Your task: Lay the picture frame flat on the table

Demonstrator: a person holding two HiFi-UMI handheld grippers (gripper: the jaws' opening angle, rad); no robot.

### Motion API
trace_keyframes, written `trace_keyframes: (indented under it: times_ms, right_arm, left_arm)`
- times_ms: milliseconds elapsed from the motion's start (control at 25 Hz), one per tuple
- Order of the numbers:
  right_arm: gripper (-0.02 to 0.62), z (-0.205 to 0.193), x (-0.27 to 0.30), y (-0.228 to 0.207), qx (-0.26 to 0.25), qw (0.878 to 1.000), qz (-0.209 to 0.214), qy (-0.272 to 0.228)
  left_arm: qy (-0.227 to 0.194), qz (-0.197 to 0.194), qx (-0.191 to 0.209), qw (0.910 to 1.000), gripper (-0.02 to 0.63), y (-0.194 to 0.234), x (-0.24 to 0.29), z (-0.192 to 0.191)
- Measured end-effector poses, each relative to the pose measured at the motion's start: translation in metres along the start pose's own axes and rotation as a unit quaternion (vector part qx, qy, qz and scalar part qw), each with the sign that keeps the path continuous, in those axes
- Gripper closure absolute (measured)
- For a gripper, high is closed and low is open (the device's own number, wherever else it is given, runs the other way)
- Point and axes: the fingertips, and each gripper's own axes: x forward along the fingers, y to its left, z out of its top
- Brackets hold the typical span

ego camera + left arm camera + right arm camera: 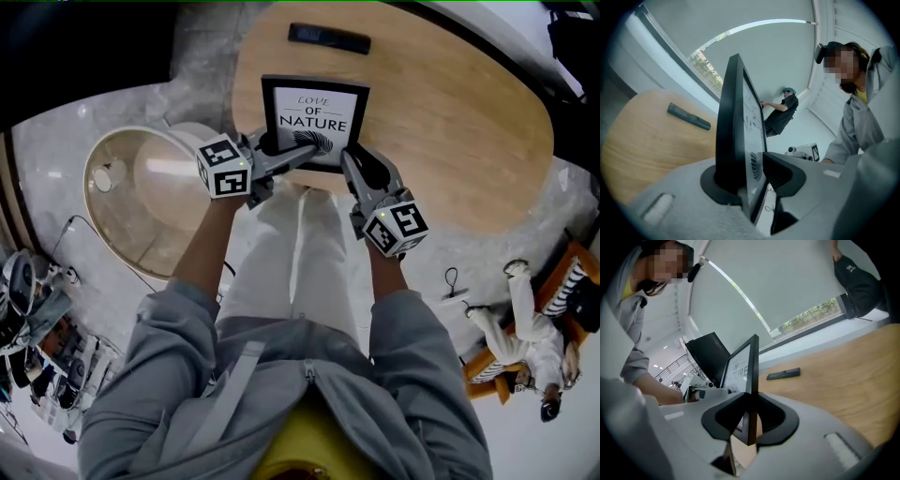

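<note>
Head view: a person is looking steeply down at a black-rimmed picture frame [315, 117] printed with "LOVE OF NATURE". It is standing at the near edge of an oval wooden table [450, 122], its face tipped up toward the camera. The left gripper [281, 152] is gripping its lower left corner and the right gripper [353, 157] its lower right. A dark remote [328, 37] is lying at the table's far side, well apart from the frame. A round beige seat [141, 187] is standing on the pale stone floor to the left.

Left gripper view: the frame [733, 117] is showing edge-on between the jaws, with the pads appearing to press its back and its glossy front.

Right gripper view: the jaws are pinching the frame's thin lower rim [749, 427]. Behind them, the wood is stretching smooth and bare toward a blind-covered window.

The frame is likely light and stiff, with a slick front that may crack, so the rim at both corners looks like the safest hold. The hard, level tabletop is offering plenty of room for lowering it gently.
</note>
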Motion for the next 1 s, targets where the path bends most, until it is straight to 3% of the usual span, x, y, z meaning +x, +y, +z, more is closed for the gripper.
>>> trace_keyframes:
  times_ms: [80,320,480,760,1000]
  right_arm:
    - [0.522,-0.003,0.0,-0.002,0.007,1.0,-0.009,0.002]
    - [0.522,-0.017,0.003,-0.01,0.026,0.999,-0.034,0.005]
    - [0.522,-0.024,0.002,-0.013,0.044,0.998,-0.053,0.004]
    - [0.522,-0.036,0.009,-0.03,0.105,0.991,-0.087,-0.012]
    - [0.522,-0.038,0.009,-0.031,0.114,0.989,-0.093,-0.015]
  left_arm:
    - [-0.011,0.035,-0.016,0.9992,0.462,0.011,-0.001,-0.002]
    - [-0.018,0.106,-0.066,0.992,0.376,0.036,-0.005,-0.022]
    - [-0.029,0.152,-0.076,0.9851,0.356,0.045,-0.014,-0.025]
    - [-0.055,0.193,-0.095,0.975,0.36,0.069,-0.022,-0.016]
    - [-0.056,0.225,-0.099,0.9677,0.407,0.074,-0.027,-0.018]
